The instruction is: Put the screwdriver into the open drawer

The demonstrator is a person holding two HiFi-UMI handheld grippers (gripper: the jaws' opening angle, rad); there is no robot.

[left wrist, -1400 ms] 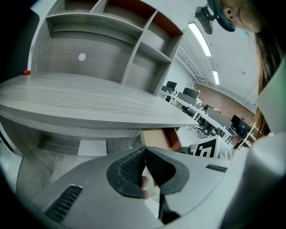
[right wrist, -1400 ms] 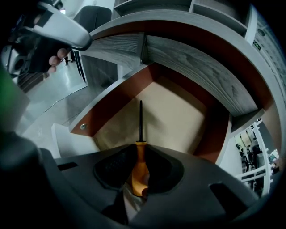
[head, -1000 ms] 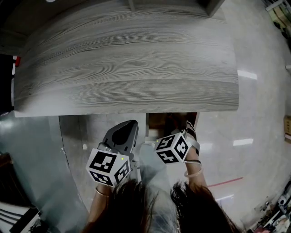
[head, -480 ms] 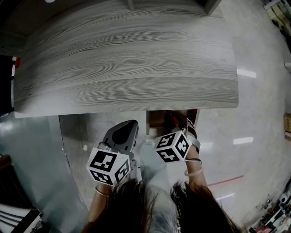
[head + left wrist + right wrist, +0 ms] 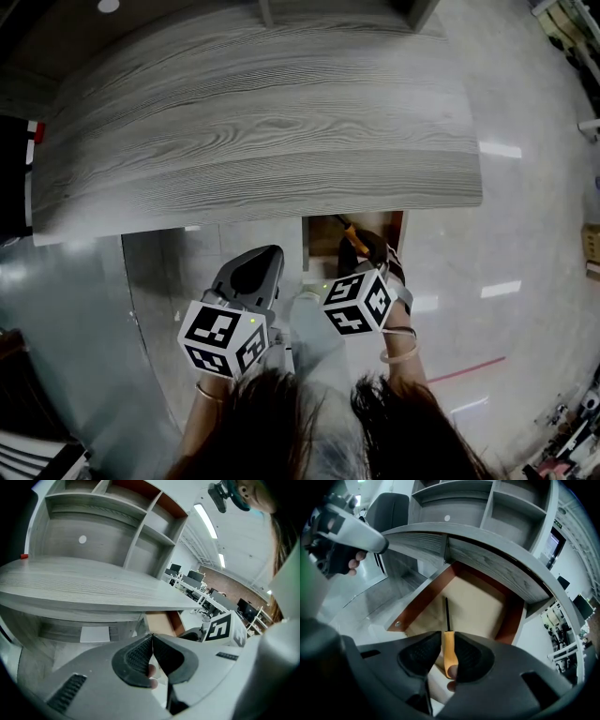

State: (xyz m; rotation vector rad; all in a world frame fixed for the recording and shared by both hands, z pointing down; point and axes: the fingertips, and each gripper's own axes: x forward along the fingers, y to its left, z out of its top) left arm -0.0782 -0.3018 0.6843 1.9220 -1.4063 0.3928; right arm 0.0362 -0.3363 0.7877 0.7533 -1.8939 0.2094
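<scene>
The right gripper [image 5: 447, 644] is clamped on the orange handle of the screwdriver [image 5: 448, 651]. Its shaft points forward over the open drawer [image 5: 423, 597] beneath the front edge of the desk [image 5: 497, 550], seemingly lined up for lowering in. The left gripper [image 5: 152, 644] hangs aside, jaws together, empty.

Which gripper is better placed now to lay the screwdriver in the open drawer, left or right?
Right. The right gripper grips the screwdriver above the drawer; the left gripper is shut, empty.
</scene>
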